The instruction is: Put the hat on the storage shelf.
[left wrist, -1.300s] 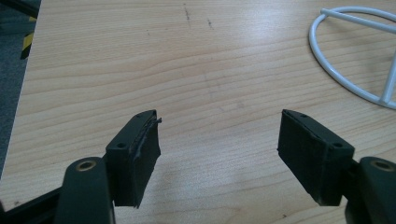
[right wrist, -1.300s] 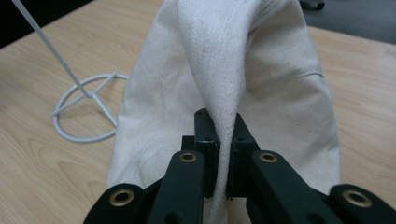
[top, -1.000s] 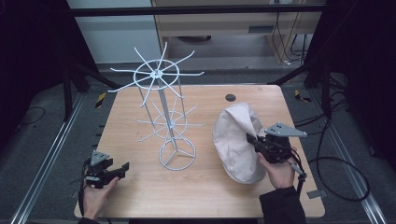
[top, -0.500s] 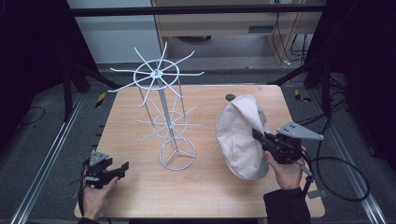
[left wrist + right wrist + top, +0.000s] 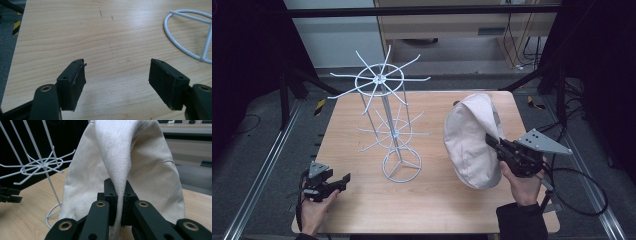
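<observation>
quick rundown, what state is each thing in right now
left gripper: open, empty, low over the table
right gripper: shut on a fold of the hat
hat: partly lifted, lower edge at the table
wire rack: upright on its ring base, hooks bare
table: wooden

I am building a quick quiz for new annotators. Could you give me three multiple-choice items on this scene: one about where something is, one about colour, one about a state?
1. Where does the wire rack stand?
A. near the table's middle, left of the cloth hat
B. on the floor
C. at the table's right edge

2. What colour is the cloth hat?
A. black
B. cream
C. red

3. How does the left tool stand?
A. shut on the rack
B. shut on the hat
C. open, holding nothing

Answers: 1 A, the high view shows its ring base on the table beside the hat. 2 B, pale fabric in both views. 3 C, its jaws stand apart over bare wood, while the right tool pinches the hat.
</observation>
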The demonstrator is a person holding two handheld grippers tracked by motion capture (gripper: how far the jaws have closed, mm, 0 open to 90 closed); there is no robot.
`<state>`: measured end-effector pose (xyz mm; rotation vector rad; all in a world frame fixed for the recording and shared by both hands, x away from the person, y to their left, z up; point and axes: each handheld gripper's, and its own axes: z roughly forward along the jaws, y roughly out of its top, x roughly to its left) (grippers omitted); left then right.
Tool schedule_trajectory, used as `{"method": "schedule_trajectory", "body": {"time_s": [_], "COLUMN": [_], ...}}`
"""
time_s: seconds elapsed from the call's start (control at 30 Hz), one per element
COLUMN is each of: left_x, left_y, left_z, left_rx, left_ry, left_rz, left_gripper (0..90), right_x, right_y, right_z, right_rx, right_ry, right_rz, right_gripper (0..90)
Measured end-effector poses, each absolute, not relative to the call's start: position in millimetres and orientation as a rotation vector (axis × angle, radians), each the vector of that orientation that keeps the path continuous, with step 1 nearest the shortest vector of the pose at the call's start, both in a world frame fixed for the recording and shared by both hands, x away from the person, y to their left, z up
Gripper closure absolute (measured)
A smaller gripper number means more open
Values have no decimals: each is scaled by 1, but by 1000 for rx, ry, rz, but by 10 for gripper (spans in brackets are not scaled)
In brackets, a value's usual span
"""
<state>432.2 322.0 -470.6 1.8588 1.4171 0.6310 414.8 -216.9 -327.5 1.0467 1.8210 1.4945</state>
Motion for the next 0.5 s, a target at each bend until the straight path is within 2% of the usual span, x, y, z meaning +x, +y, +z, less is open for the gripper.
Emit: {"method": "schedule_trajectory", "body": {"time_s": [0.5], "left_x": [433], "left_y": [321], "left_z": [-471], "left_rx": [1860], "left_ry": [1418], "left_rz": [633], "left_gripper": [289], "right_x": [406], "right_y": [-214], "right_z": [-307], "right_rx": [952], "right_ry": [1760], "right_rz": [1593], "right_gripper": [865]}}
